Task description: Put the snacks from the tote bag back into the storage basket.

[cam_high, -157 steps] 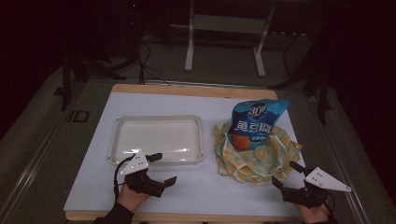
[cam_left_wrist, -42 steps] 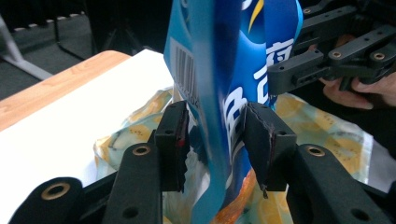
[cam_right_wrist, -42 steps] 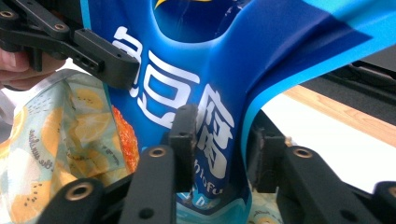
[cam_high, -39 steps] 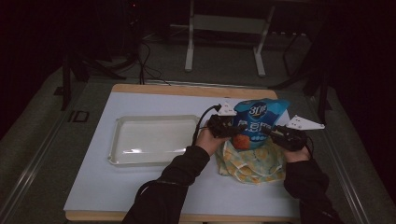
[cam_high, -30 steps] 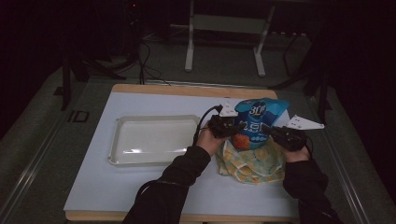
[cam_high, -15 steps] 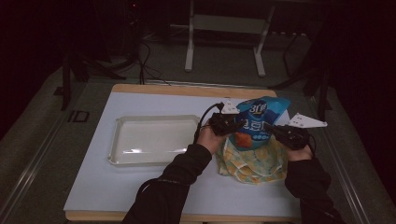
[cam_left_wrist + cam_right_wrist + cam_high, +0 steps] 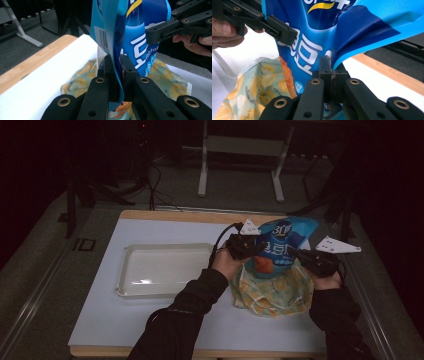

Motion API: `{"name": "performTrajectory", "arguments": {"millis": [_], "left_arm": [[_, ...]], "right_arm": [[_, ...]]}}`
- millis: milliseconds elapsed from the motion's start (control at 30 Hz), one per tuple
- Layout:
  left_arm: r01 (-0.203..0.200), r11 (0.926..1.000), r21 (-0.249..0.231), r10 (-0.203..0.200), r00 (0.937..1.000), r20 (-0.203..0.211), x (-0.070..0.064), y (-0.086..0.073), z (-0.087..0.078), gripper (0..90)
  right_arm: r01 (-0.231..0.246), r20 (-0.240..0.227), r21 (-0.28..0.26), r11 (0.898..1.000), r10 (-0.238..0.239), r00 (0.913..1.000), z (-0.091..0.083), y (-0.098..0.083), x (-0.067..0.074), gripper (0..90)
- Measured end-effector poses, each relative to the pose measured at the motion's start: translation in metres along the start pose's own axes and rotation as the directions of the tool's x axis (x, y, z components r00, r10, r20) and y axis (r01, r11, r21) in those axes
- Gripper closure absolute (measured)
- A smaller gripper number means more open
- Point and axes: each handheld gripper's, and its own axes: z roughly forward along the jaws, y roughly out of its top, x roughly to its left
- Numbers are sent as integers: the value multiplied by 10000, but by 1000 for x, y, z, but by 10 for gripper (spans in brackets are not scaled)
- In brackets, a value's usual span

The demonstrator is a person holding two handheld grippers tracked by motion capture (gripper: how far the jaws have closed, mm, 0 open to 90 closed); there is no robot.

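A blue snack bag point(image 7: 281, 245) with white lettering stands upright over a yellow patterned pouch point(image 7: 272, 292) at the right of the white table. My left gripper point(image 7: 256, 249) is shut on the bag's left edge; its jaws have just finished closing, and the left gripper view shows the blue film point(image 7: 117, 50) pinched between them. My right gripper point(image 7: 295, 253) is shut on the bag's right edge, with the film point(image 7: 352, 47) clamped between the jaws in the right gripper view. The bag hangs lifted slightly between both grippers.
A white empty tray point(image 7: 162, 269) lies left of centre on the table point(image 7: 125, 325). The table's wooden far edge point(image 7: 165, 215) runs behind it. Dark floor, cables and a metal stand point(image 7: 240, 150) lie beyond the table.
Both grippers came from the near table edge to the bag and closed on its two sides. Over the last second both hands and the bag have risen a little.
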Motion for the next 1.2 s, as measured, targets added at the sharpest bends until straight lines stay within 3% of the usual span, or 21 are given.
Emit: {"name": "performTrajectory", "arguments": {"millis": [567, 900, 1200], "left_arm": [[-240, 9993, -271, 237, 9996, -120, -2, 37, -25, 879], [-467, 9984, -304, 459, 9986, -268, -2, 60, -45, 880], [-475, 9981, -389, 453, 9975, -546, 1, 67, -69, 880]], "right_arm": [[61, 228, -399, 9992, -52, 9997, -16, 37, 4, 893], [404, 333, -638, 9971, -383, 9987, -24, 64, 9, 894], [763, 259, -810, 9938, -744, 9969, -22, 85, 19, 895]]}}
